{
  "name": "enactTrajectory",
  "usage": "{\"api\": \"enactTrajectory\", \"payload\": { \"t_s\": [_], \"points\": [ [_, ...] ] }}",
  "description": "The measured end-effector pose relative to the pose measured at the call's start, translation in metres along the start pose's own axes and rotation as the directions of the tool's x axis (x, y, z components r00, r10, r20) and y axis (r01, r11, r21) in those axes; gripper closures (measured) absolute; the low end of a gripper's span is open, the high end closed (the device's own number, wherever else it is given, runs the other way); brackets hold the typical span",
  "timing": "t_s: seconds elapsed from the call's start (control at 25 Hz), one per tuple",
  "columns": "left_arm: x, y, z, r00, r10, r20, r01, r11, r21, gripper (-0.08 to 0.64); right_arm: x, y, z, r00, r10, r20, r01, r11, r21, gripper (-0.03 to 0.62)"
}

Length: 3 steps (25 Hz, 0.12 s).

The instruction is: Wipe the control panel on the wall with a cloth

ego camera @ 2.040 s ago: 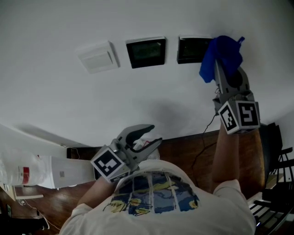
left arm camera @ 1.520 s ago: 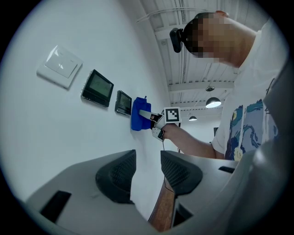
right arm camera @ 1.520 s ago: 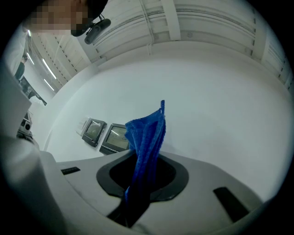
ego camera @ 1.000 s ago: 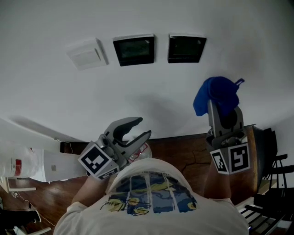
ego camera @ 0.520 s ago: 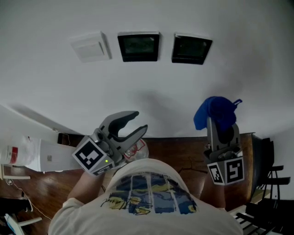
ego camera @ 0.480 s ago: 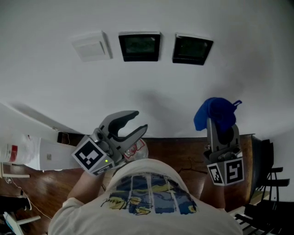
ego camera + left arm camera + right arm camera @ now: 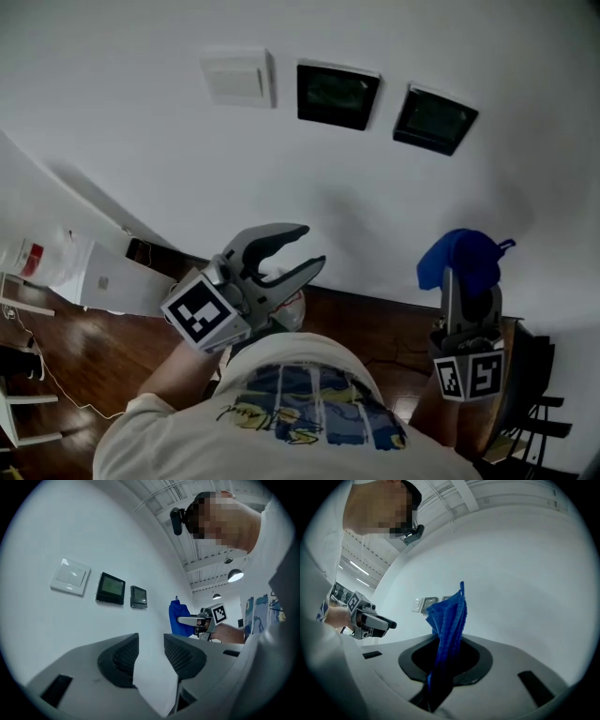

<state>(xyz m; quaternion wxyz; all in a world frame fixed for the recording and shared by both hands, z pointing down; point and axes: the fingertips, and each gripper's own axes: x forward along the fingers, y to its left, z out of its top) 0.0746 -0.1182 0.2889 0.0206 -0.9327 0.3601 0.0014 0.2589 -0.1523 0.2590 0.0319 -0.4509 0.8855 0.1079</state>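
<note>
— Head view count?
— Two black square control panels [image 7: 337, 95] at twelve to one o'clock, one white plastic switch plate [image 7: 239, 77] at eleven, one blue terry cloth [image 7: 461, 260] at three.
— Left gripper view?
— Left gripper [image 7: 150, 641] gapes, empty.
— Right gripper view?
— Right gripper [image 7: 440, 667] pinches the cloth.

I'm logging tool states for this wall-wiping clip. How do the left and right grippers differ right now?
The left gripper has its jaws apart with nothing between them; the right gripper is shut on a blue cloth. In the head view the left gripper slants sideways, while the right gripper stands upright in the frame. Both are grey and held clear of the wall panels.
</note>
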Motion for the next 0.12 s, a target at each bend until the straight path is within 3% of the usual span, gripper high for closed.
{"api": "enactTrajectory", "payload": {
  "t_s": [0.12],
  "points": [
    [0.0010,-0.0060,0.0001,1.000,-0.008,-0.002,0.008,1.000,0.000,0.416,-0.0046,-0.0025,-0.0024,1.000,-0.008,-0.004,0.008,1.000,0.006,0.509]
  ]
}}
